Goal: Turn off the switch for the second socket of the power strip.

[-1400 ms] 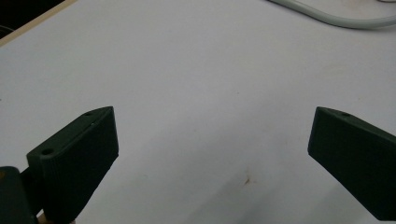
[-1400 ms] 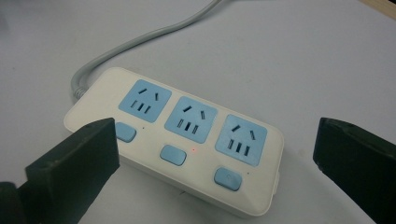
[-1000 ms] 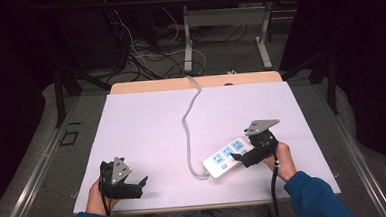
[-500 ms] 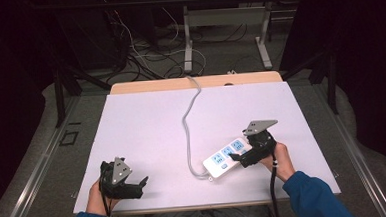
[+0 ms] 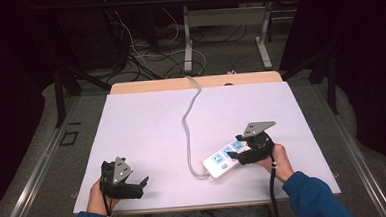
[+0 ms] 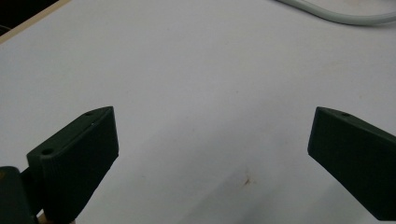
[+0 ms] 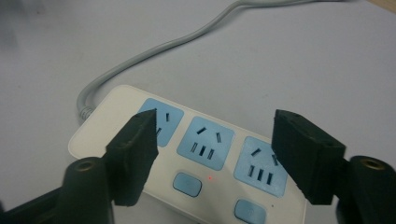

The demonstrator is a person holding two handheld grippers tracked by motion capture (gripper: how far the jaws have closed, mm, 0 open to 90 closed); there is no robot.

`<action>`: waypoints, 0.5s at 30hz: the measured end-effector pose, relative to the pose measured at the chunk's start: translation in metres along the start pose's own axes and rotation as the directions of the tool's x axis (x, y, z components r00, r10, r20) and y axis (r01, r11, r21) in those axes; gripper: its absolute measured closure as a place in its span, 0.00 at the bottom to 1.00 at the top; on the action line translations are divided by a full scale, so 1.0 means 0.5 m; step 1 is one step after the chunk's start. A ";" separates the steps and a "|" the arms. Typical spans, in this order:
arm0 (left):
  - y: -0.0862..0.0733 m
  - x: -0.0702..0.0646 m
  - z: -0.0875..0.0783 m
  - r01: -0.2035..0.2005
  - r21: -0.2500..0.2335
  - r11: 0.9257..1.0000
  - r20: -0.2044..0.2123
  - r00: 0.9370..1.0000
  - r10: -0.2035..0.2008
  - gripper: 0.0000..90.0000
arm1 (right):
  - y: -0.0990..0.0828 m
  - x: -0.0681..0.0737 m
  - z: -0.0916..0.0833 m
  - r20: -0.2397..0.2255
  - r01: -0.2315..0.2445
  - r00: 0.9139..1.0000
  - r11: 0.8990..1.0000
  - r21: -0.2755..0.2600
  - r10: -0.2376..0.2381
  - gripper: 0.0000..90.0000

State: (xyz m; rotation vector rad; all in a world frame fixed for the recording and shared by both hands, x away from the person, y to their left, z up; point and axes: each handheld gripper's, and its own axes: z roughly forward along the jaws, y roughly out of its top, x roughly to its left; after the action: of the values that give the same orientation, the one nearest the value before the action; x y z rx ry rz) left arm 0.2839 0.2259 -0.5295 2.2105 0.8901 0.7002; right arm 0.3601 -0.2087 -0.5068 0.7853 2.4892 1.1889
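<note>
This looks like a lab or recording workshop rather than a home. A wooden counter [image 5: 259, 78] covered by a plain white sheet [image 5: 147, 131] stands in a dim room. Beyond the counter's far edge, loose black and white cables [image 5: 143, 56] lie tangled on the grey floor, beside the grey metal legs of another bench [image 5: 224, 24]. Dark curtains [image 5: 357, 40] hang right of the counter.

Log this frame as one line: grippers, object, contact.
left gripper: open, resting on mat | right gripper: jaws just closing over power strip, pads not yet touching
</note>
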 end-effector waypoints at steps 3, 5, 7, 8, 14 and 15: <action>0.001 0.000 0.001 -0.002 0.001 1.000 0.001 1.000 0.002 0.02 | -0.001 0.000 0.001 -0.001 -0.004 1.000 1.000 0.005 0.004 0.46; 0.001 -0.001 0.002 -0.004 0.007 1.000 0.004 1.000 0.004 0.02 | -0.002 0.001 0.001 0.001 -0.007 1.000 1.000 0.005 0.007 0.53; 0.001 -0.002 0.001 -0.005 0.006 1.000 0.005 1.000 0.005 0.02 | -0.002 0.002 0.001 0.005 -0.008 1.000 1.000 0.008 0.008 0.60; 0.001 -0.001 0.001 -0.007 0.005 1.000 0.003 1.000 0.007 0.02 | -0.002 0.003 0.001 0.007 -0.008 1.000 1.000 0.001 0.008 0.66; 0.001 0.001 0.000 -0.005 0.003 1.000 0.004 1.000 0.005 0.02 | -0.004 0.006 0.001 0.016 -0.025 1.000 1.000 -0.005 0.025 1.00; 0.001 0.001 0.000 -0.008 0.003 1.000 -0.003 1.000 0.009 0.02 | -0.005 0.006 0.001 0.013 -0.025 1.000 1.000 -0.014 0.026 1.00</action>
State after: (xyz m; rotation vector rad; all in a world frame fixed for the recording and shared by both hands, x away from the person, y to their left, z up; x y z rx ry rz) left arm 0.2846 0.2260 -0.5290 2.2174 0.8841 0.7068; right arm 0.3569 -0.2081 -0.5092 0.8211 2.4642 1.2045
